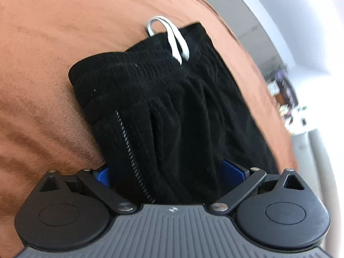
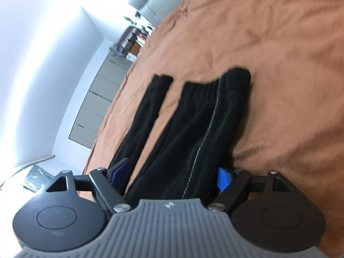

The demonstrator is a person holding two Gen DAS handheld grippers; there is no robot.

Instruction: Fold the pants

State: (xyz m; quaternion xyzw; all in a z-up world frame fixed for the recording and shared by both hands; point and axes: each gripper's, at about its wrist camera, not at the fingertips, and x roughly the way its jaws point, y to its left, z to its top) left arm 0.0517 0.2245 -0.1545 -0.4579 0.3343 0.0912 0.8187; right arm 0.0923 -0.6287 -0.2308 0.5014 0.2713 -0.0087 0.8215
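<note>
Pants [image 1: 163, 111], black, bunched between blue pads [image 1: 233, 171] of left gripper [image 1: 167, 172]; both pads against cloth, fabric filling the gap, so pinching the garment near the waistband. Zip line [image 1: 126, 148] running from between the fingers toward the elastic waistband [image 1: 133, 68]. White drawstring [image 1: 176, 40] looped over the waistband's far edge. Right gripper [image 2: 172, 176] set astride the other end of the pants [image 2: 193, 133]: blue pad [image 2: 223, 178] on one side touching cloth, opposite pad [image 2: 120, 169] lying over the narrower leg strip; jaws wide, firm pinch not confirmed, cannot tell. Pale seam [image 2: 206, 133] visible along the broader leg. Two leg ends apart, a strip of bedding between them. Garment lying on rust-orange bedcover [image 1: 64, 43], creased. Grey drawers [image 2: 96, 107] and white wall [image 2: 43, 64] beyond the bed edge. Both views blurred.
</note>
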